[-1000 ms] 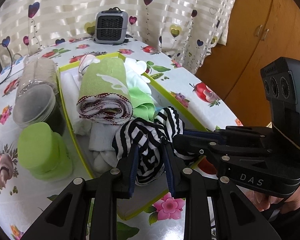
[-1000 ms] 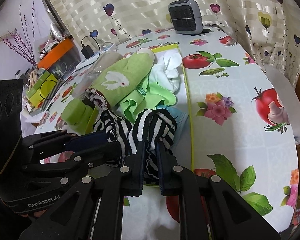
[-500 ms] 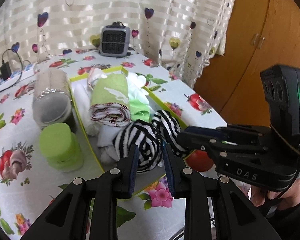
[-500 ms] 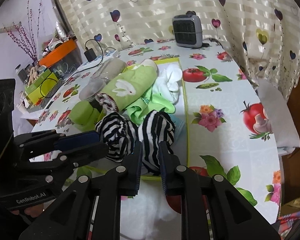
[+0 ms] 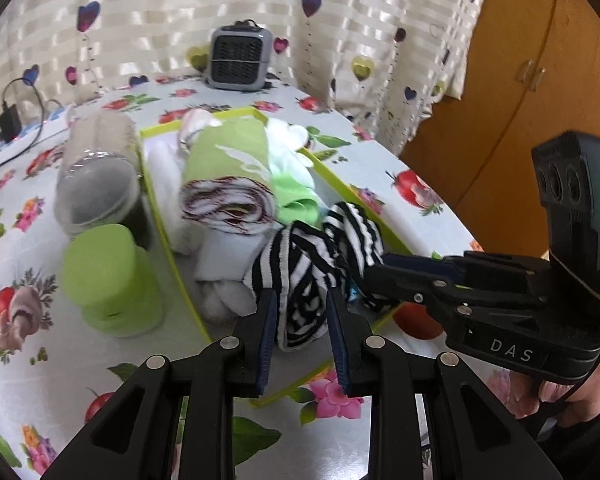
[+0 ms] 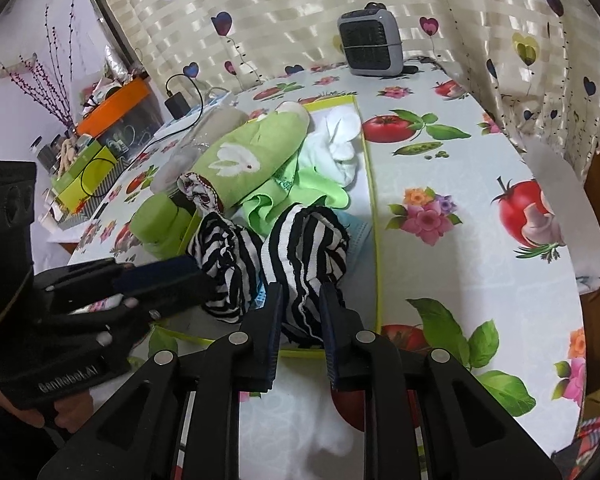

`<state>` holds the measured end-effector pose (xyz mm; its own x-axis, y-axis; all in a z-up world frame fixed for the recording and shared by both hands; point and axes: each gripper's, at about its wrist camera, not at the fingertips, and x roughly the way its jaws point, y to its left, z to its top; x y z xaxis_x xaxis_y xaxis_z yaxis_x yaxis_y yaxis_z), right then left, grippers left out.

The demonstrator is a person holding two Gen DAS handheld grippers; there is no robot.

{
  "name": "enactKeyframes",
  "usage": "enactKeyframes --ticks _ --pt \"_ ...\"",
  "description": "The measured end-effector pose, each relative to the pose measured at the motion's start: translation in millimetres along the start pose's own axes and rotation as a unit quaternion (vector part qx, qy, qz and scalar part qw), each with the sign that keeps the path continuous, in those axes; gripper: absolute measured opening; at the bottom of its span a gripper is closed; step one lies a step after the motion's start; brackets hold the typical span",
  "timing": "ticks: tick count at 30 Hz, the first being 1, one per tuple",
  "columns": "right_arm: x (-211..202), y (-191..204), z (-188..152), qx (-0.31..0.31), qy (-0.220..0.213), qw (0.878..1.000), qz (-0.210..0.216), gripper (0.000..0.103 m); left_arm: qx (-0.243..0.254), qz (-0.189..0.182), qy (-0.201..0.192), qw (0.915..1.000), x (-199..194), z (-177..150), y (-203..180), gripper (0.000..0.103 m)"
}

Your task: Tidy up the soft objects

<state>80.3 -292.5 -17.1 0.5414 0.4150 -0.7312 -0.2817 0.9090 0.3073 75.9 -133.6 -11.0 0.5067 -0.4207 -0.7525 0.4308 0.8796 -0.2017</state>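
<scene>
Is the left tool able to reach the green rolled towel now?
Probably not: the left tool is shut on the striped cloth, which the right tool also grips; the green rolled towel lies behind it.

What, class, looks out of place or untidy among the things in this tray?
The striped cloth is bunched and twisted, pinched between the left gripper and right gripper over the tray's near end, while the green rabbit towel lies neatly rolled.

green jar (image 5: 110, 280) just beside tray (image 5: 156, 204)
</scene>
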Motion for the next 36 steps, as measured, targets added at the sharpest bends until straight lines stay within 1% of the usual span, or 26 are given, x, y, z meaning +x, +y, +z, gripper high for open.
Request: enactKeyframes --ticks 5,8,14,16,18,19,23,29,36 --pt "1.3 0.2 0.4 0.001 0.001 1.0 0.005 0.019 0.004 -0.011 0.011 0.9999 3.4 -2.4 -5.0 0.024" --pt "3.9 2.9 -1.1 -0.002 0.008 1.0 0.003 0.019 0.003 -0.01 0.003 0.9999 -3.3 -2.3 -4.0 0.024" --pt "-10.1 12.0 0.9 -0.021 -0.008 1.0 -0.007 0.02 0.001 0.0 -0.013 0.9999 -18.2 -4.4 -3.9 0.024" --pt "-15.2 15.6 0.9 -0.027 -0.014 0.999 -0.012 0.024 0.001 0.003 -0.017 0.9999 -21.9 -5.4 -4.7 0.024" --pt "-19.2 19.0 0.5 -0.033 -0.018 0.999 -0.014 0.038 0.0 0.008 -0.021 0.9997 -27.1 -6.4 -5.3 0.024" --pt "-21.2 20.9 0.0 -0.037 -0.02 0.999 -0.017 0.04 -0.001 0.009 -0.023 0.9997 -29.8 -7.2 -5.9 0.024" --pt "-32.7 32.5 -3.2 -0.057 -0.031 0.998 -0.022 0.041 -0.003 0.014 -0.038 0.9992 -45.0 -9.4 -8.3 0.024" --pt "-49.9 46.5 -7.9 -0.069 -0.05 0.996 -0.031 0.041 -0.004 0.03 -0.053 0.9981 -63.3 -18.9 -13.0 0.024" --pt "-62.9 64.9 -23.2 -0.083 -0.06 0.994 -0.042 0.041 -0.009 0.058 -0.053 0.9969 -75.1 -33.4 -16.9 0.024"
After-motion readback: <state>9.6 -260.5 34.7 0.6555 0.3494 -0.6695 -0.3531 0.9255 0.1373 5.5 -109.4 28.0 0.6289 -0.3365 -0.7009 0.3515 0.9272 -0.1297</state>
